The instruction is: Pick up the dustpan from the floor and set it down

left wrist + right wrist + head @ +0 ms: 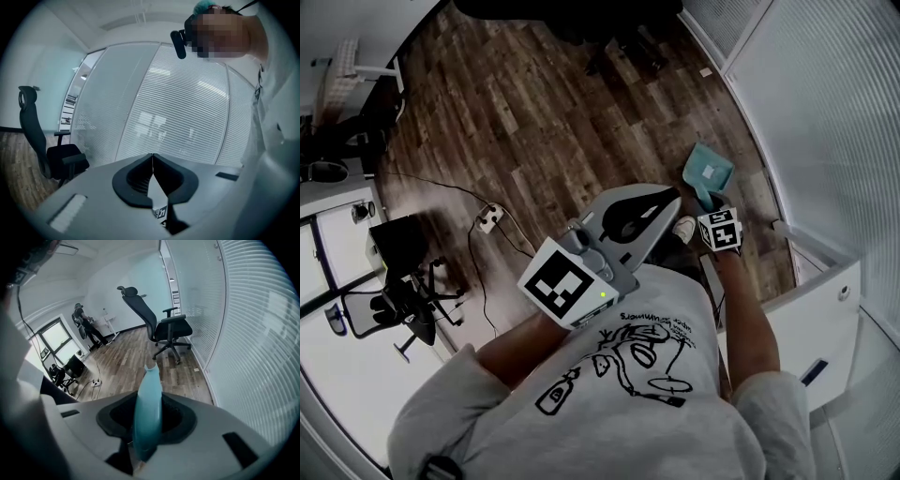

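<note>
- Right hand-held gripper (148,401) clamps the dustpan (710,172) by its handle; the pan hanging beyond the jaws could twist loose.
- Left hand-held gripper (152,161) is closed and empty.

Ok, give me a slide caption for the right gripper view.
Right gripper shut on the teal dustpan, wood floor and office chair beyond.

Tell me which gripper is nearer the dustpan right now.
Right. The right gripper grips the dustpan by its handle; the left gripper is shut and empty, apart from it.
</note>
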Demonstrator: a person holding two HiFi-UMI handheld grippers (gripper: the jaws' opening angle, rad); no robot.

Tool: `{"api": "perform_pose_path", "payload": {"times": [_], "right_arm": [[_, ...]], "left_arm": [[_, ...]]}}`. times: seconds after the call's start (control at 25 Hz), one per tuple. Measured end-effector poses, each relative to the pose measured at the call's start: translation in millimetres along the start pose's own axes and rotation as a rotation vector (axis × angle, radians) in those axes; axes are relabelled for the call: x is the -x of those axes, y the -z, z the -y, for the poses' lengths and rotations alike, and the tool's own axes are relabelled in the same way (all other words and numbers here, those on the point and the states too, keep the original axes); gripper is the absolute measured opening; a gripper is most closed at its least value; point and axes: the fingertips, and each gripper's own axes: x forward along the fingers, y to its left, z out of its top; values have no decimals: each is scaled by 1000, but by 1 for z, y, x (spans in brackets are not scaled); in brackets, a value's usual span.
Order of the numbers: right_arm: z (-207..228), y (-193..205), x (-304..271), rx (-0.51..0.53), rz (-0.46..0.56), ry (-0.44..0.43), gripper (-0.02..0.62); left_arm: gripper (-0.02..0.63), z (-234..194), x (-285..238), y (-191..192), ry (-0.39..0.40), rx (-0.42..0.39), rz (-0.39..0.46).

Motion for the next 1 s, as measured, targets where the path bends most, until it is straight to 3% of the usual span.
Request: {"api": "perform_pose_path", "payload": {"times": [1.0], "right_arm": [[-21, -56, 99, -4, 111, 26, 97]], "left_arm": [[2, 24, 6, -37, 31, -52, 72]]}}
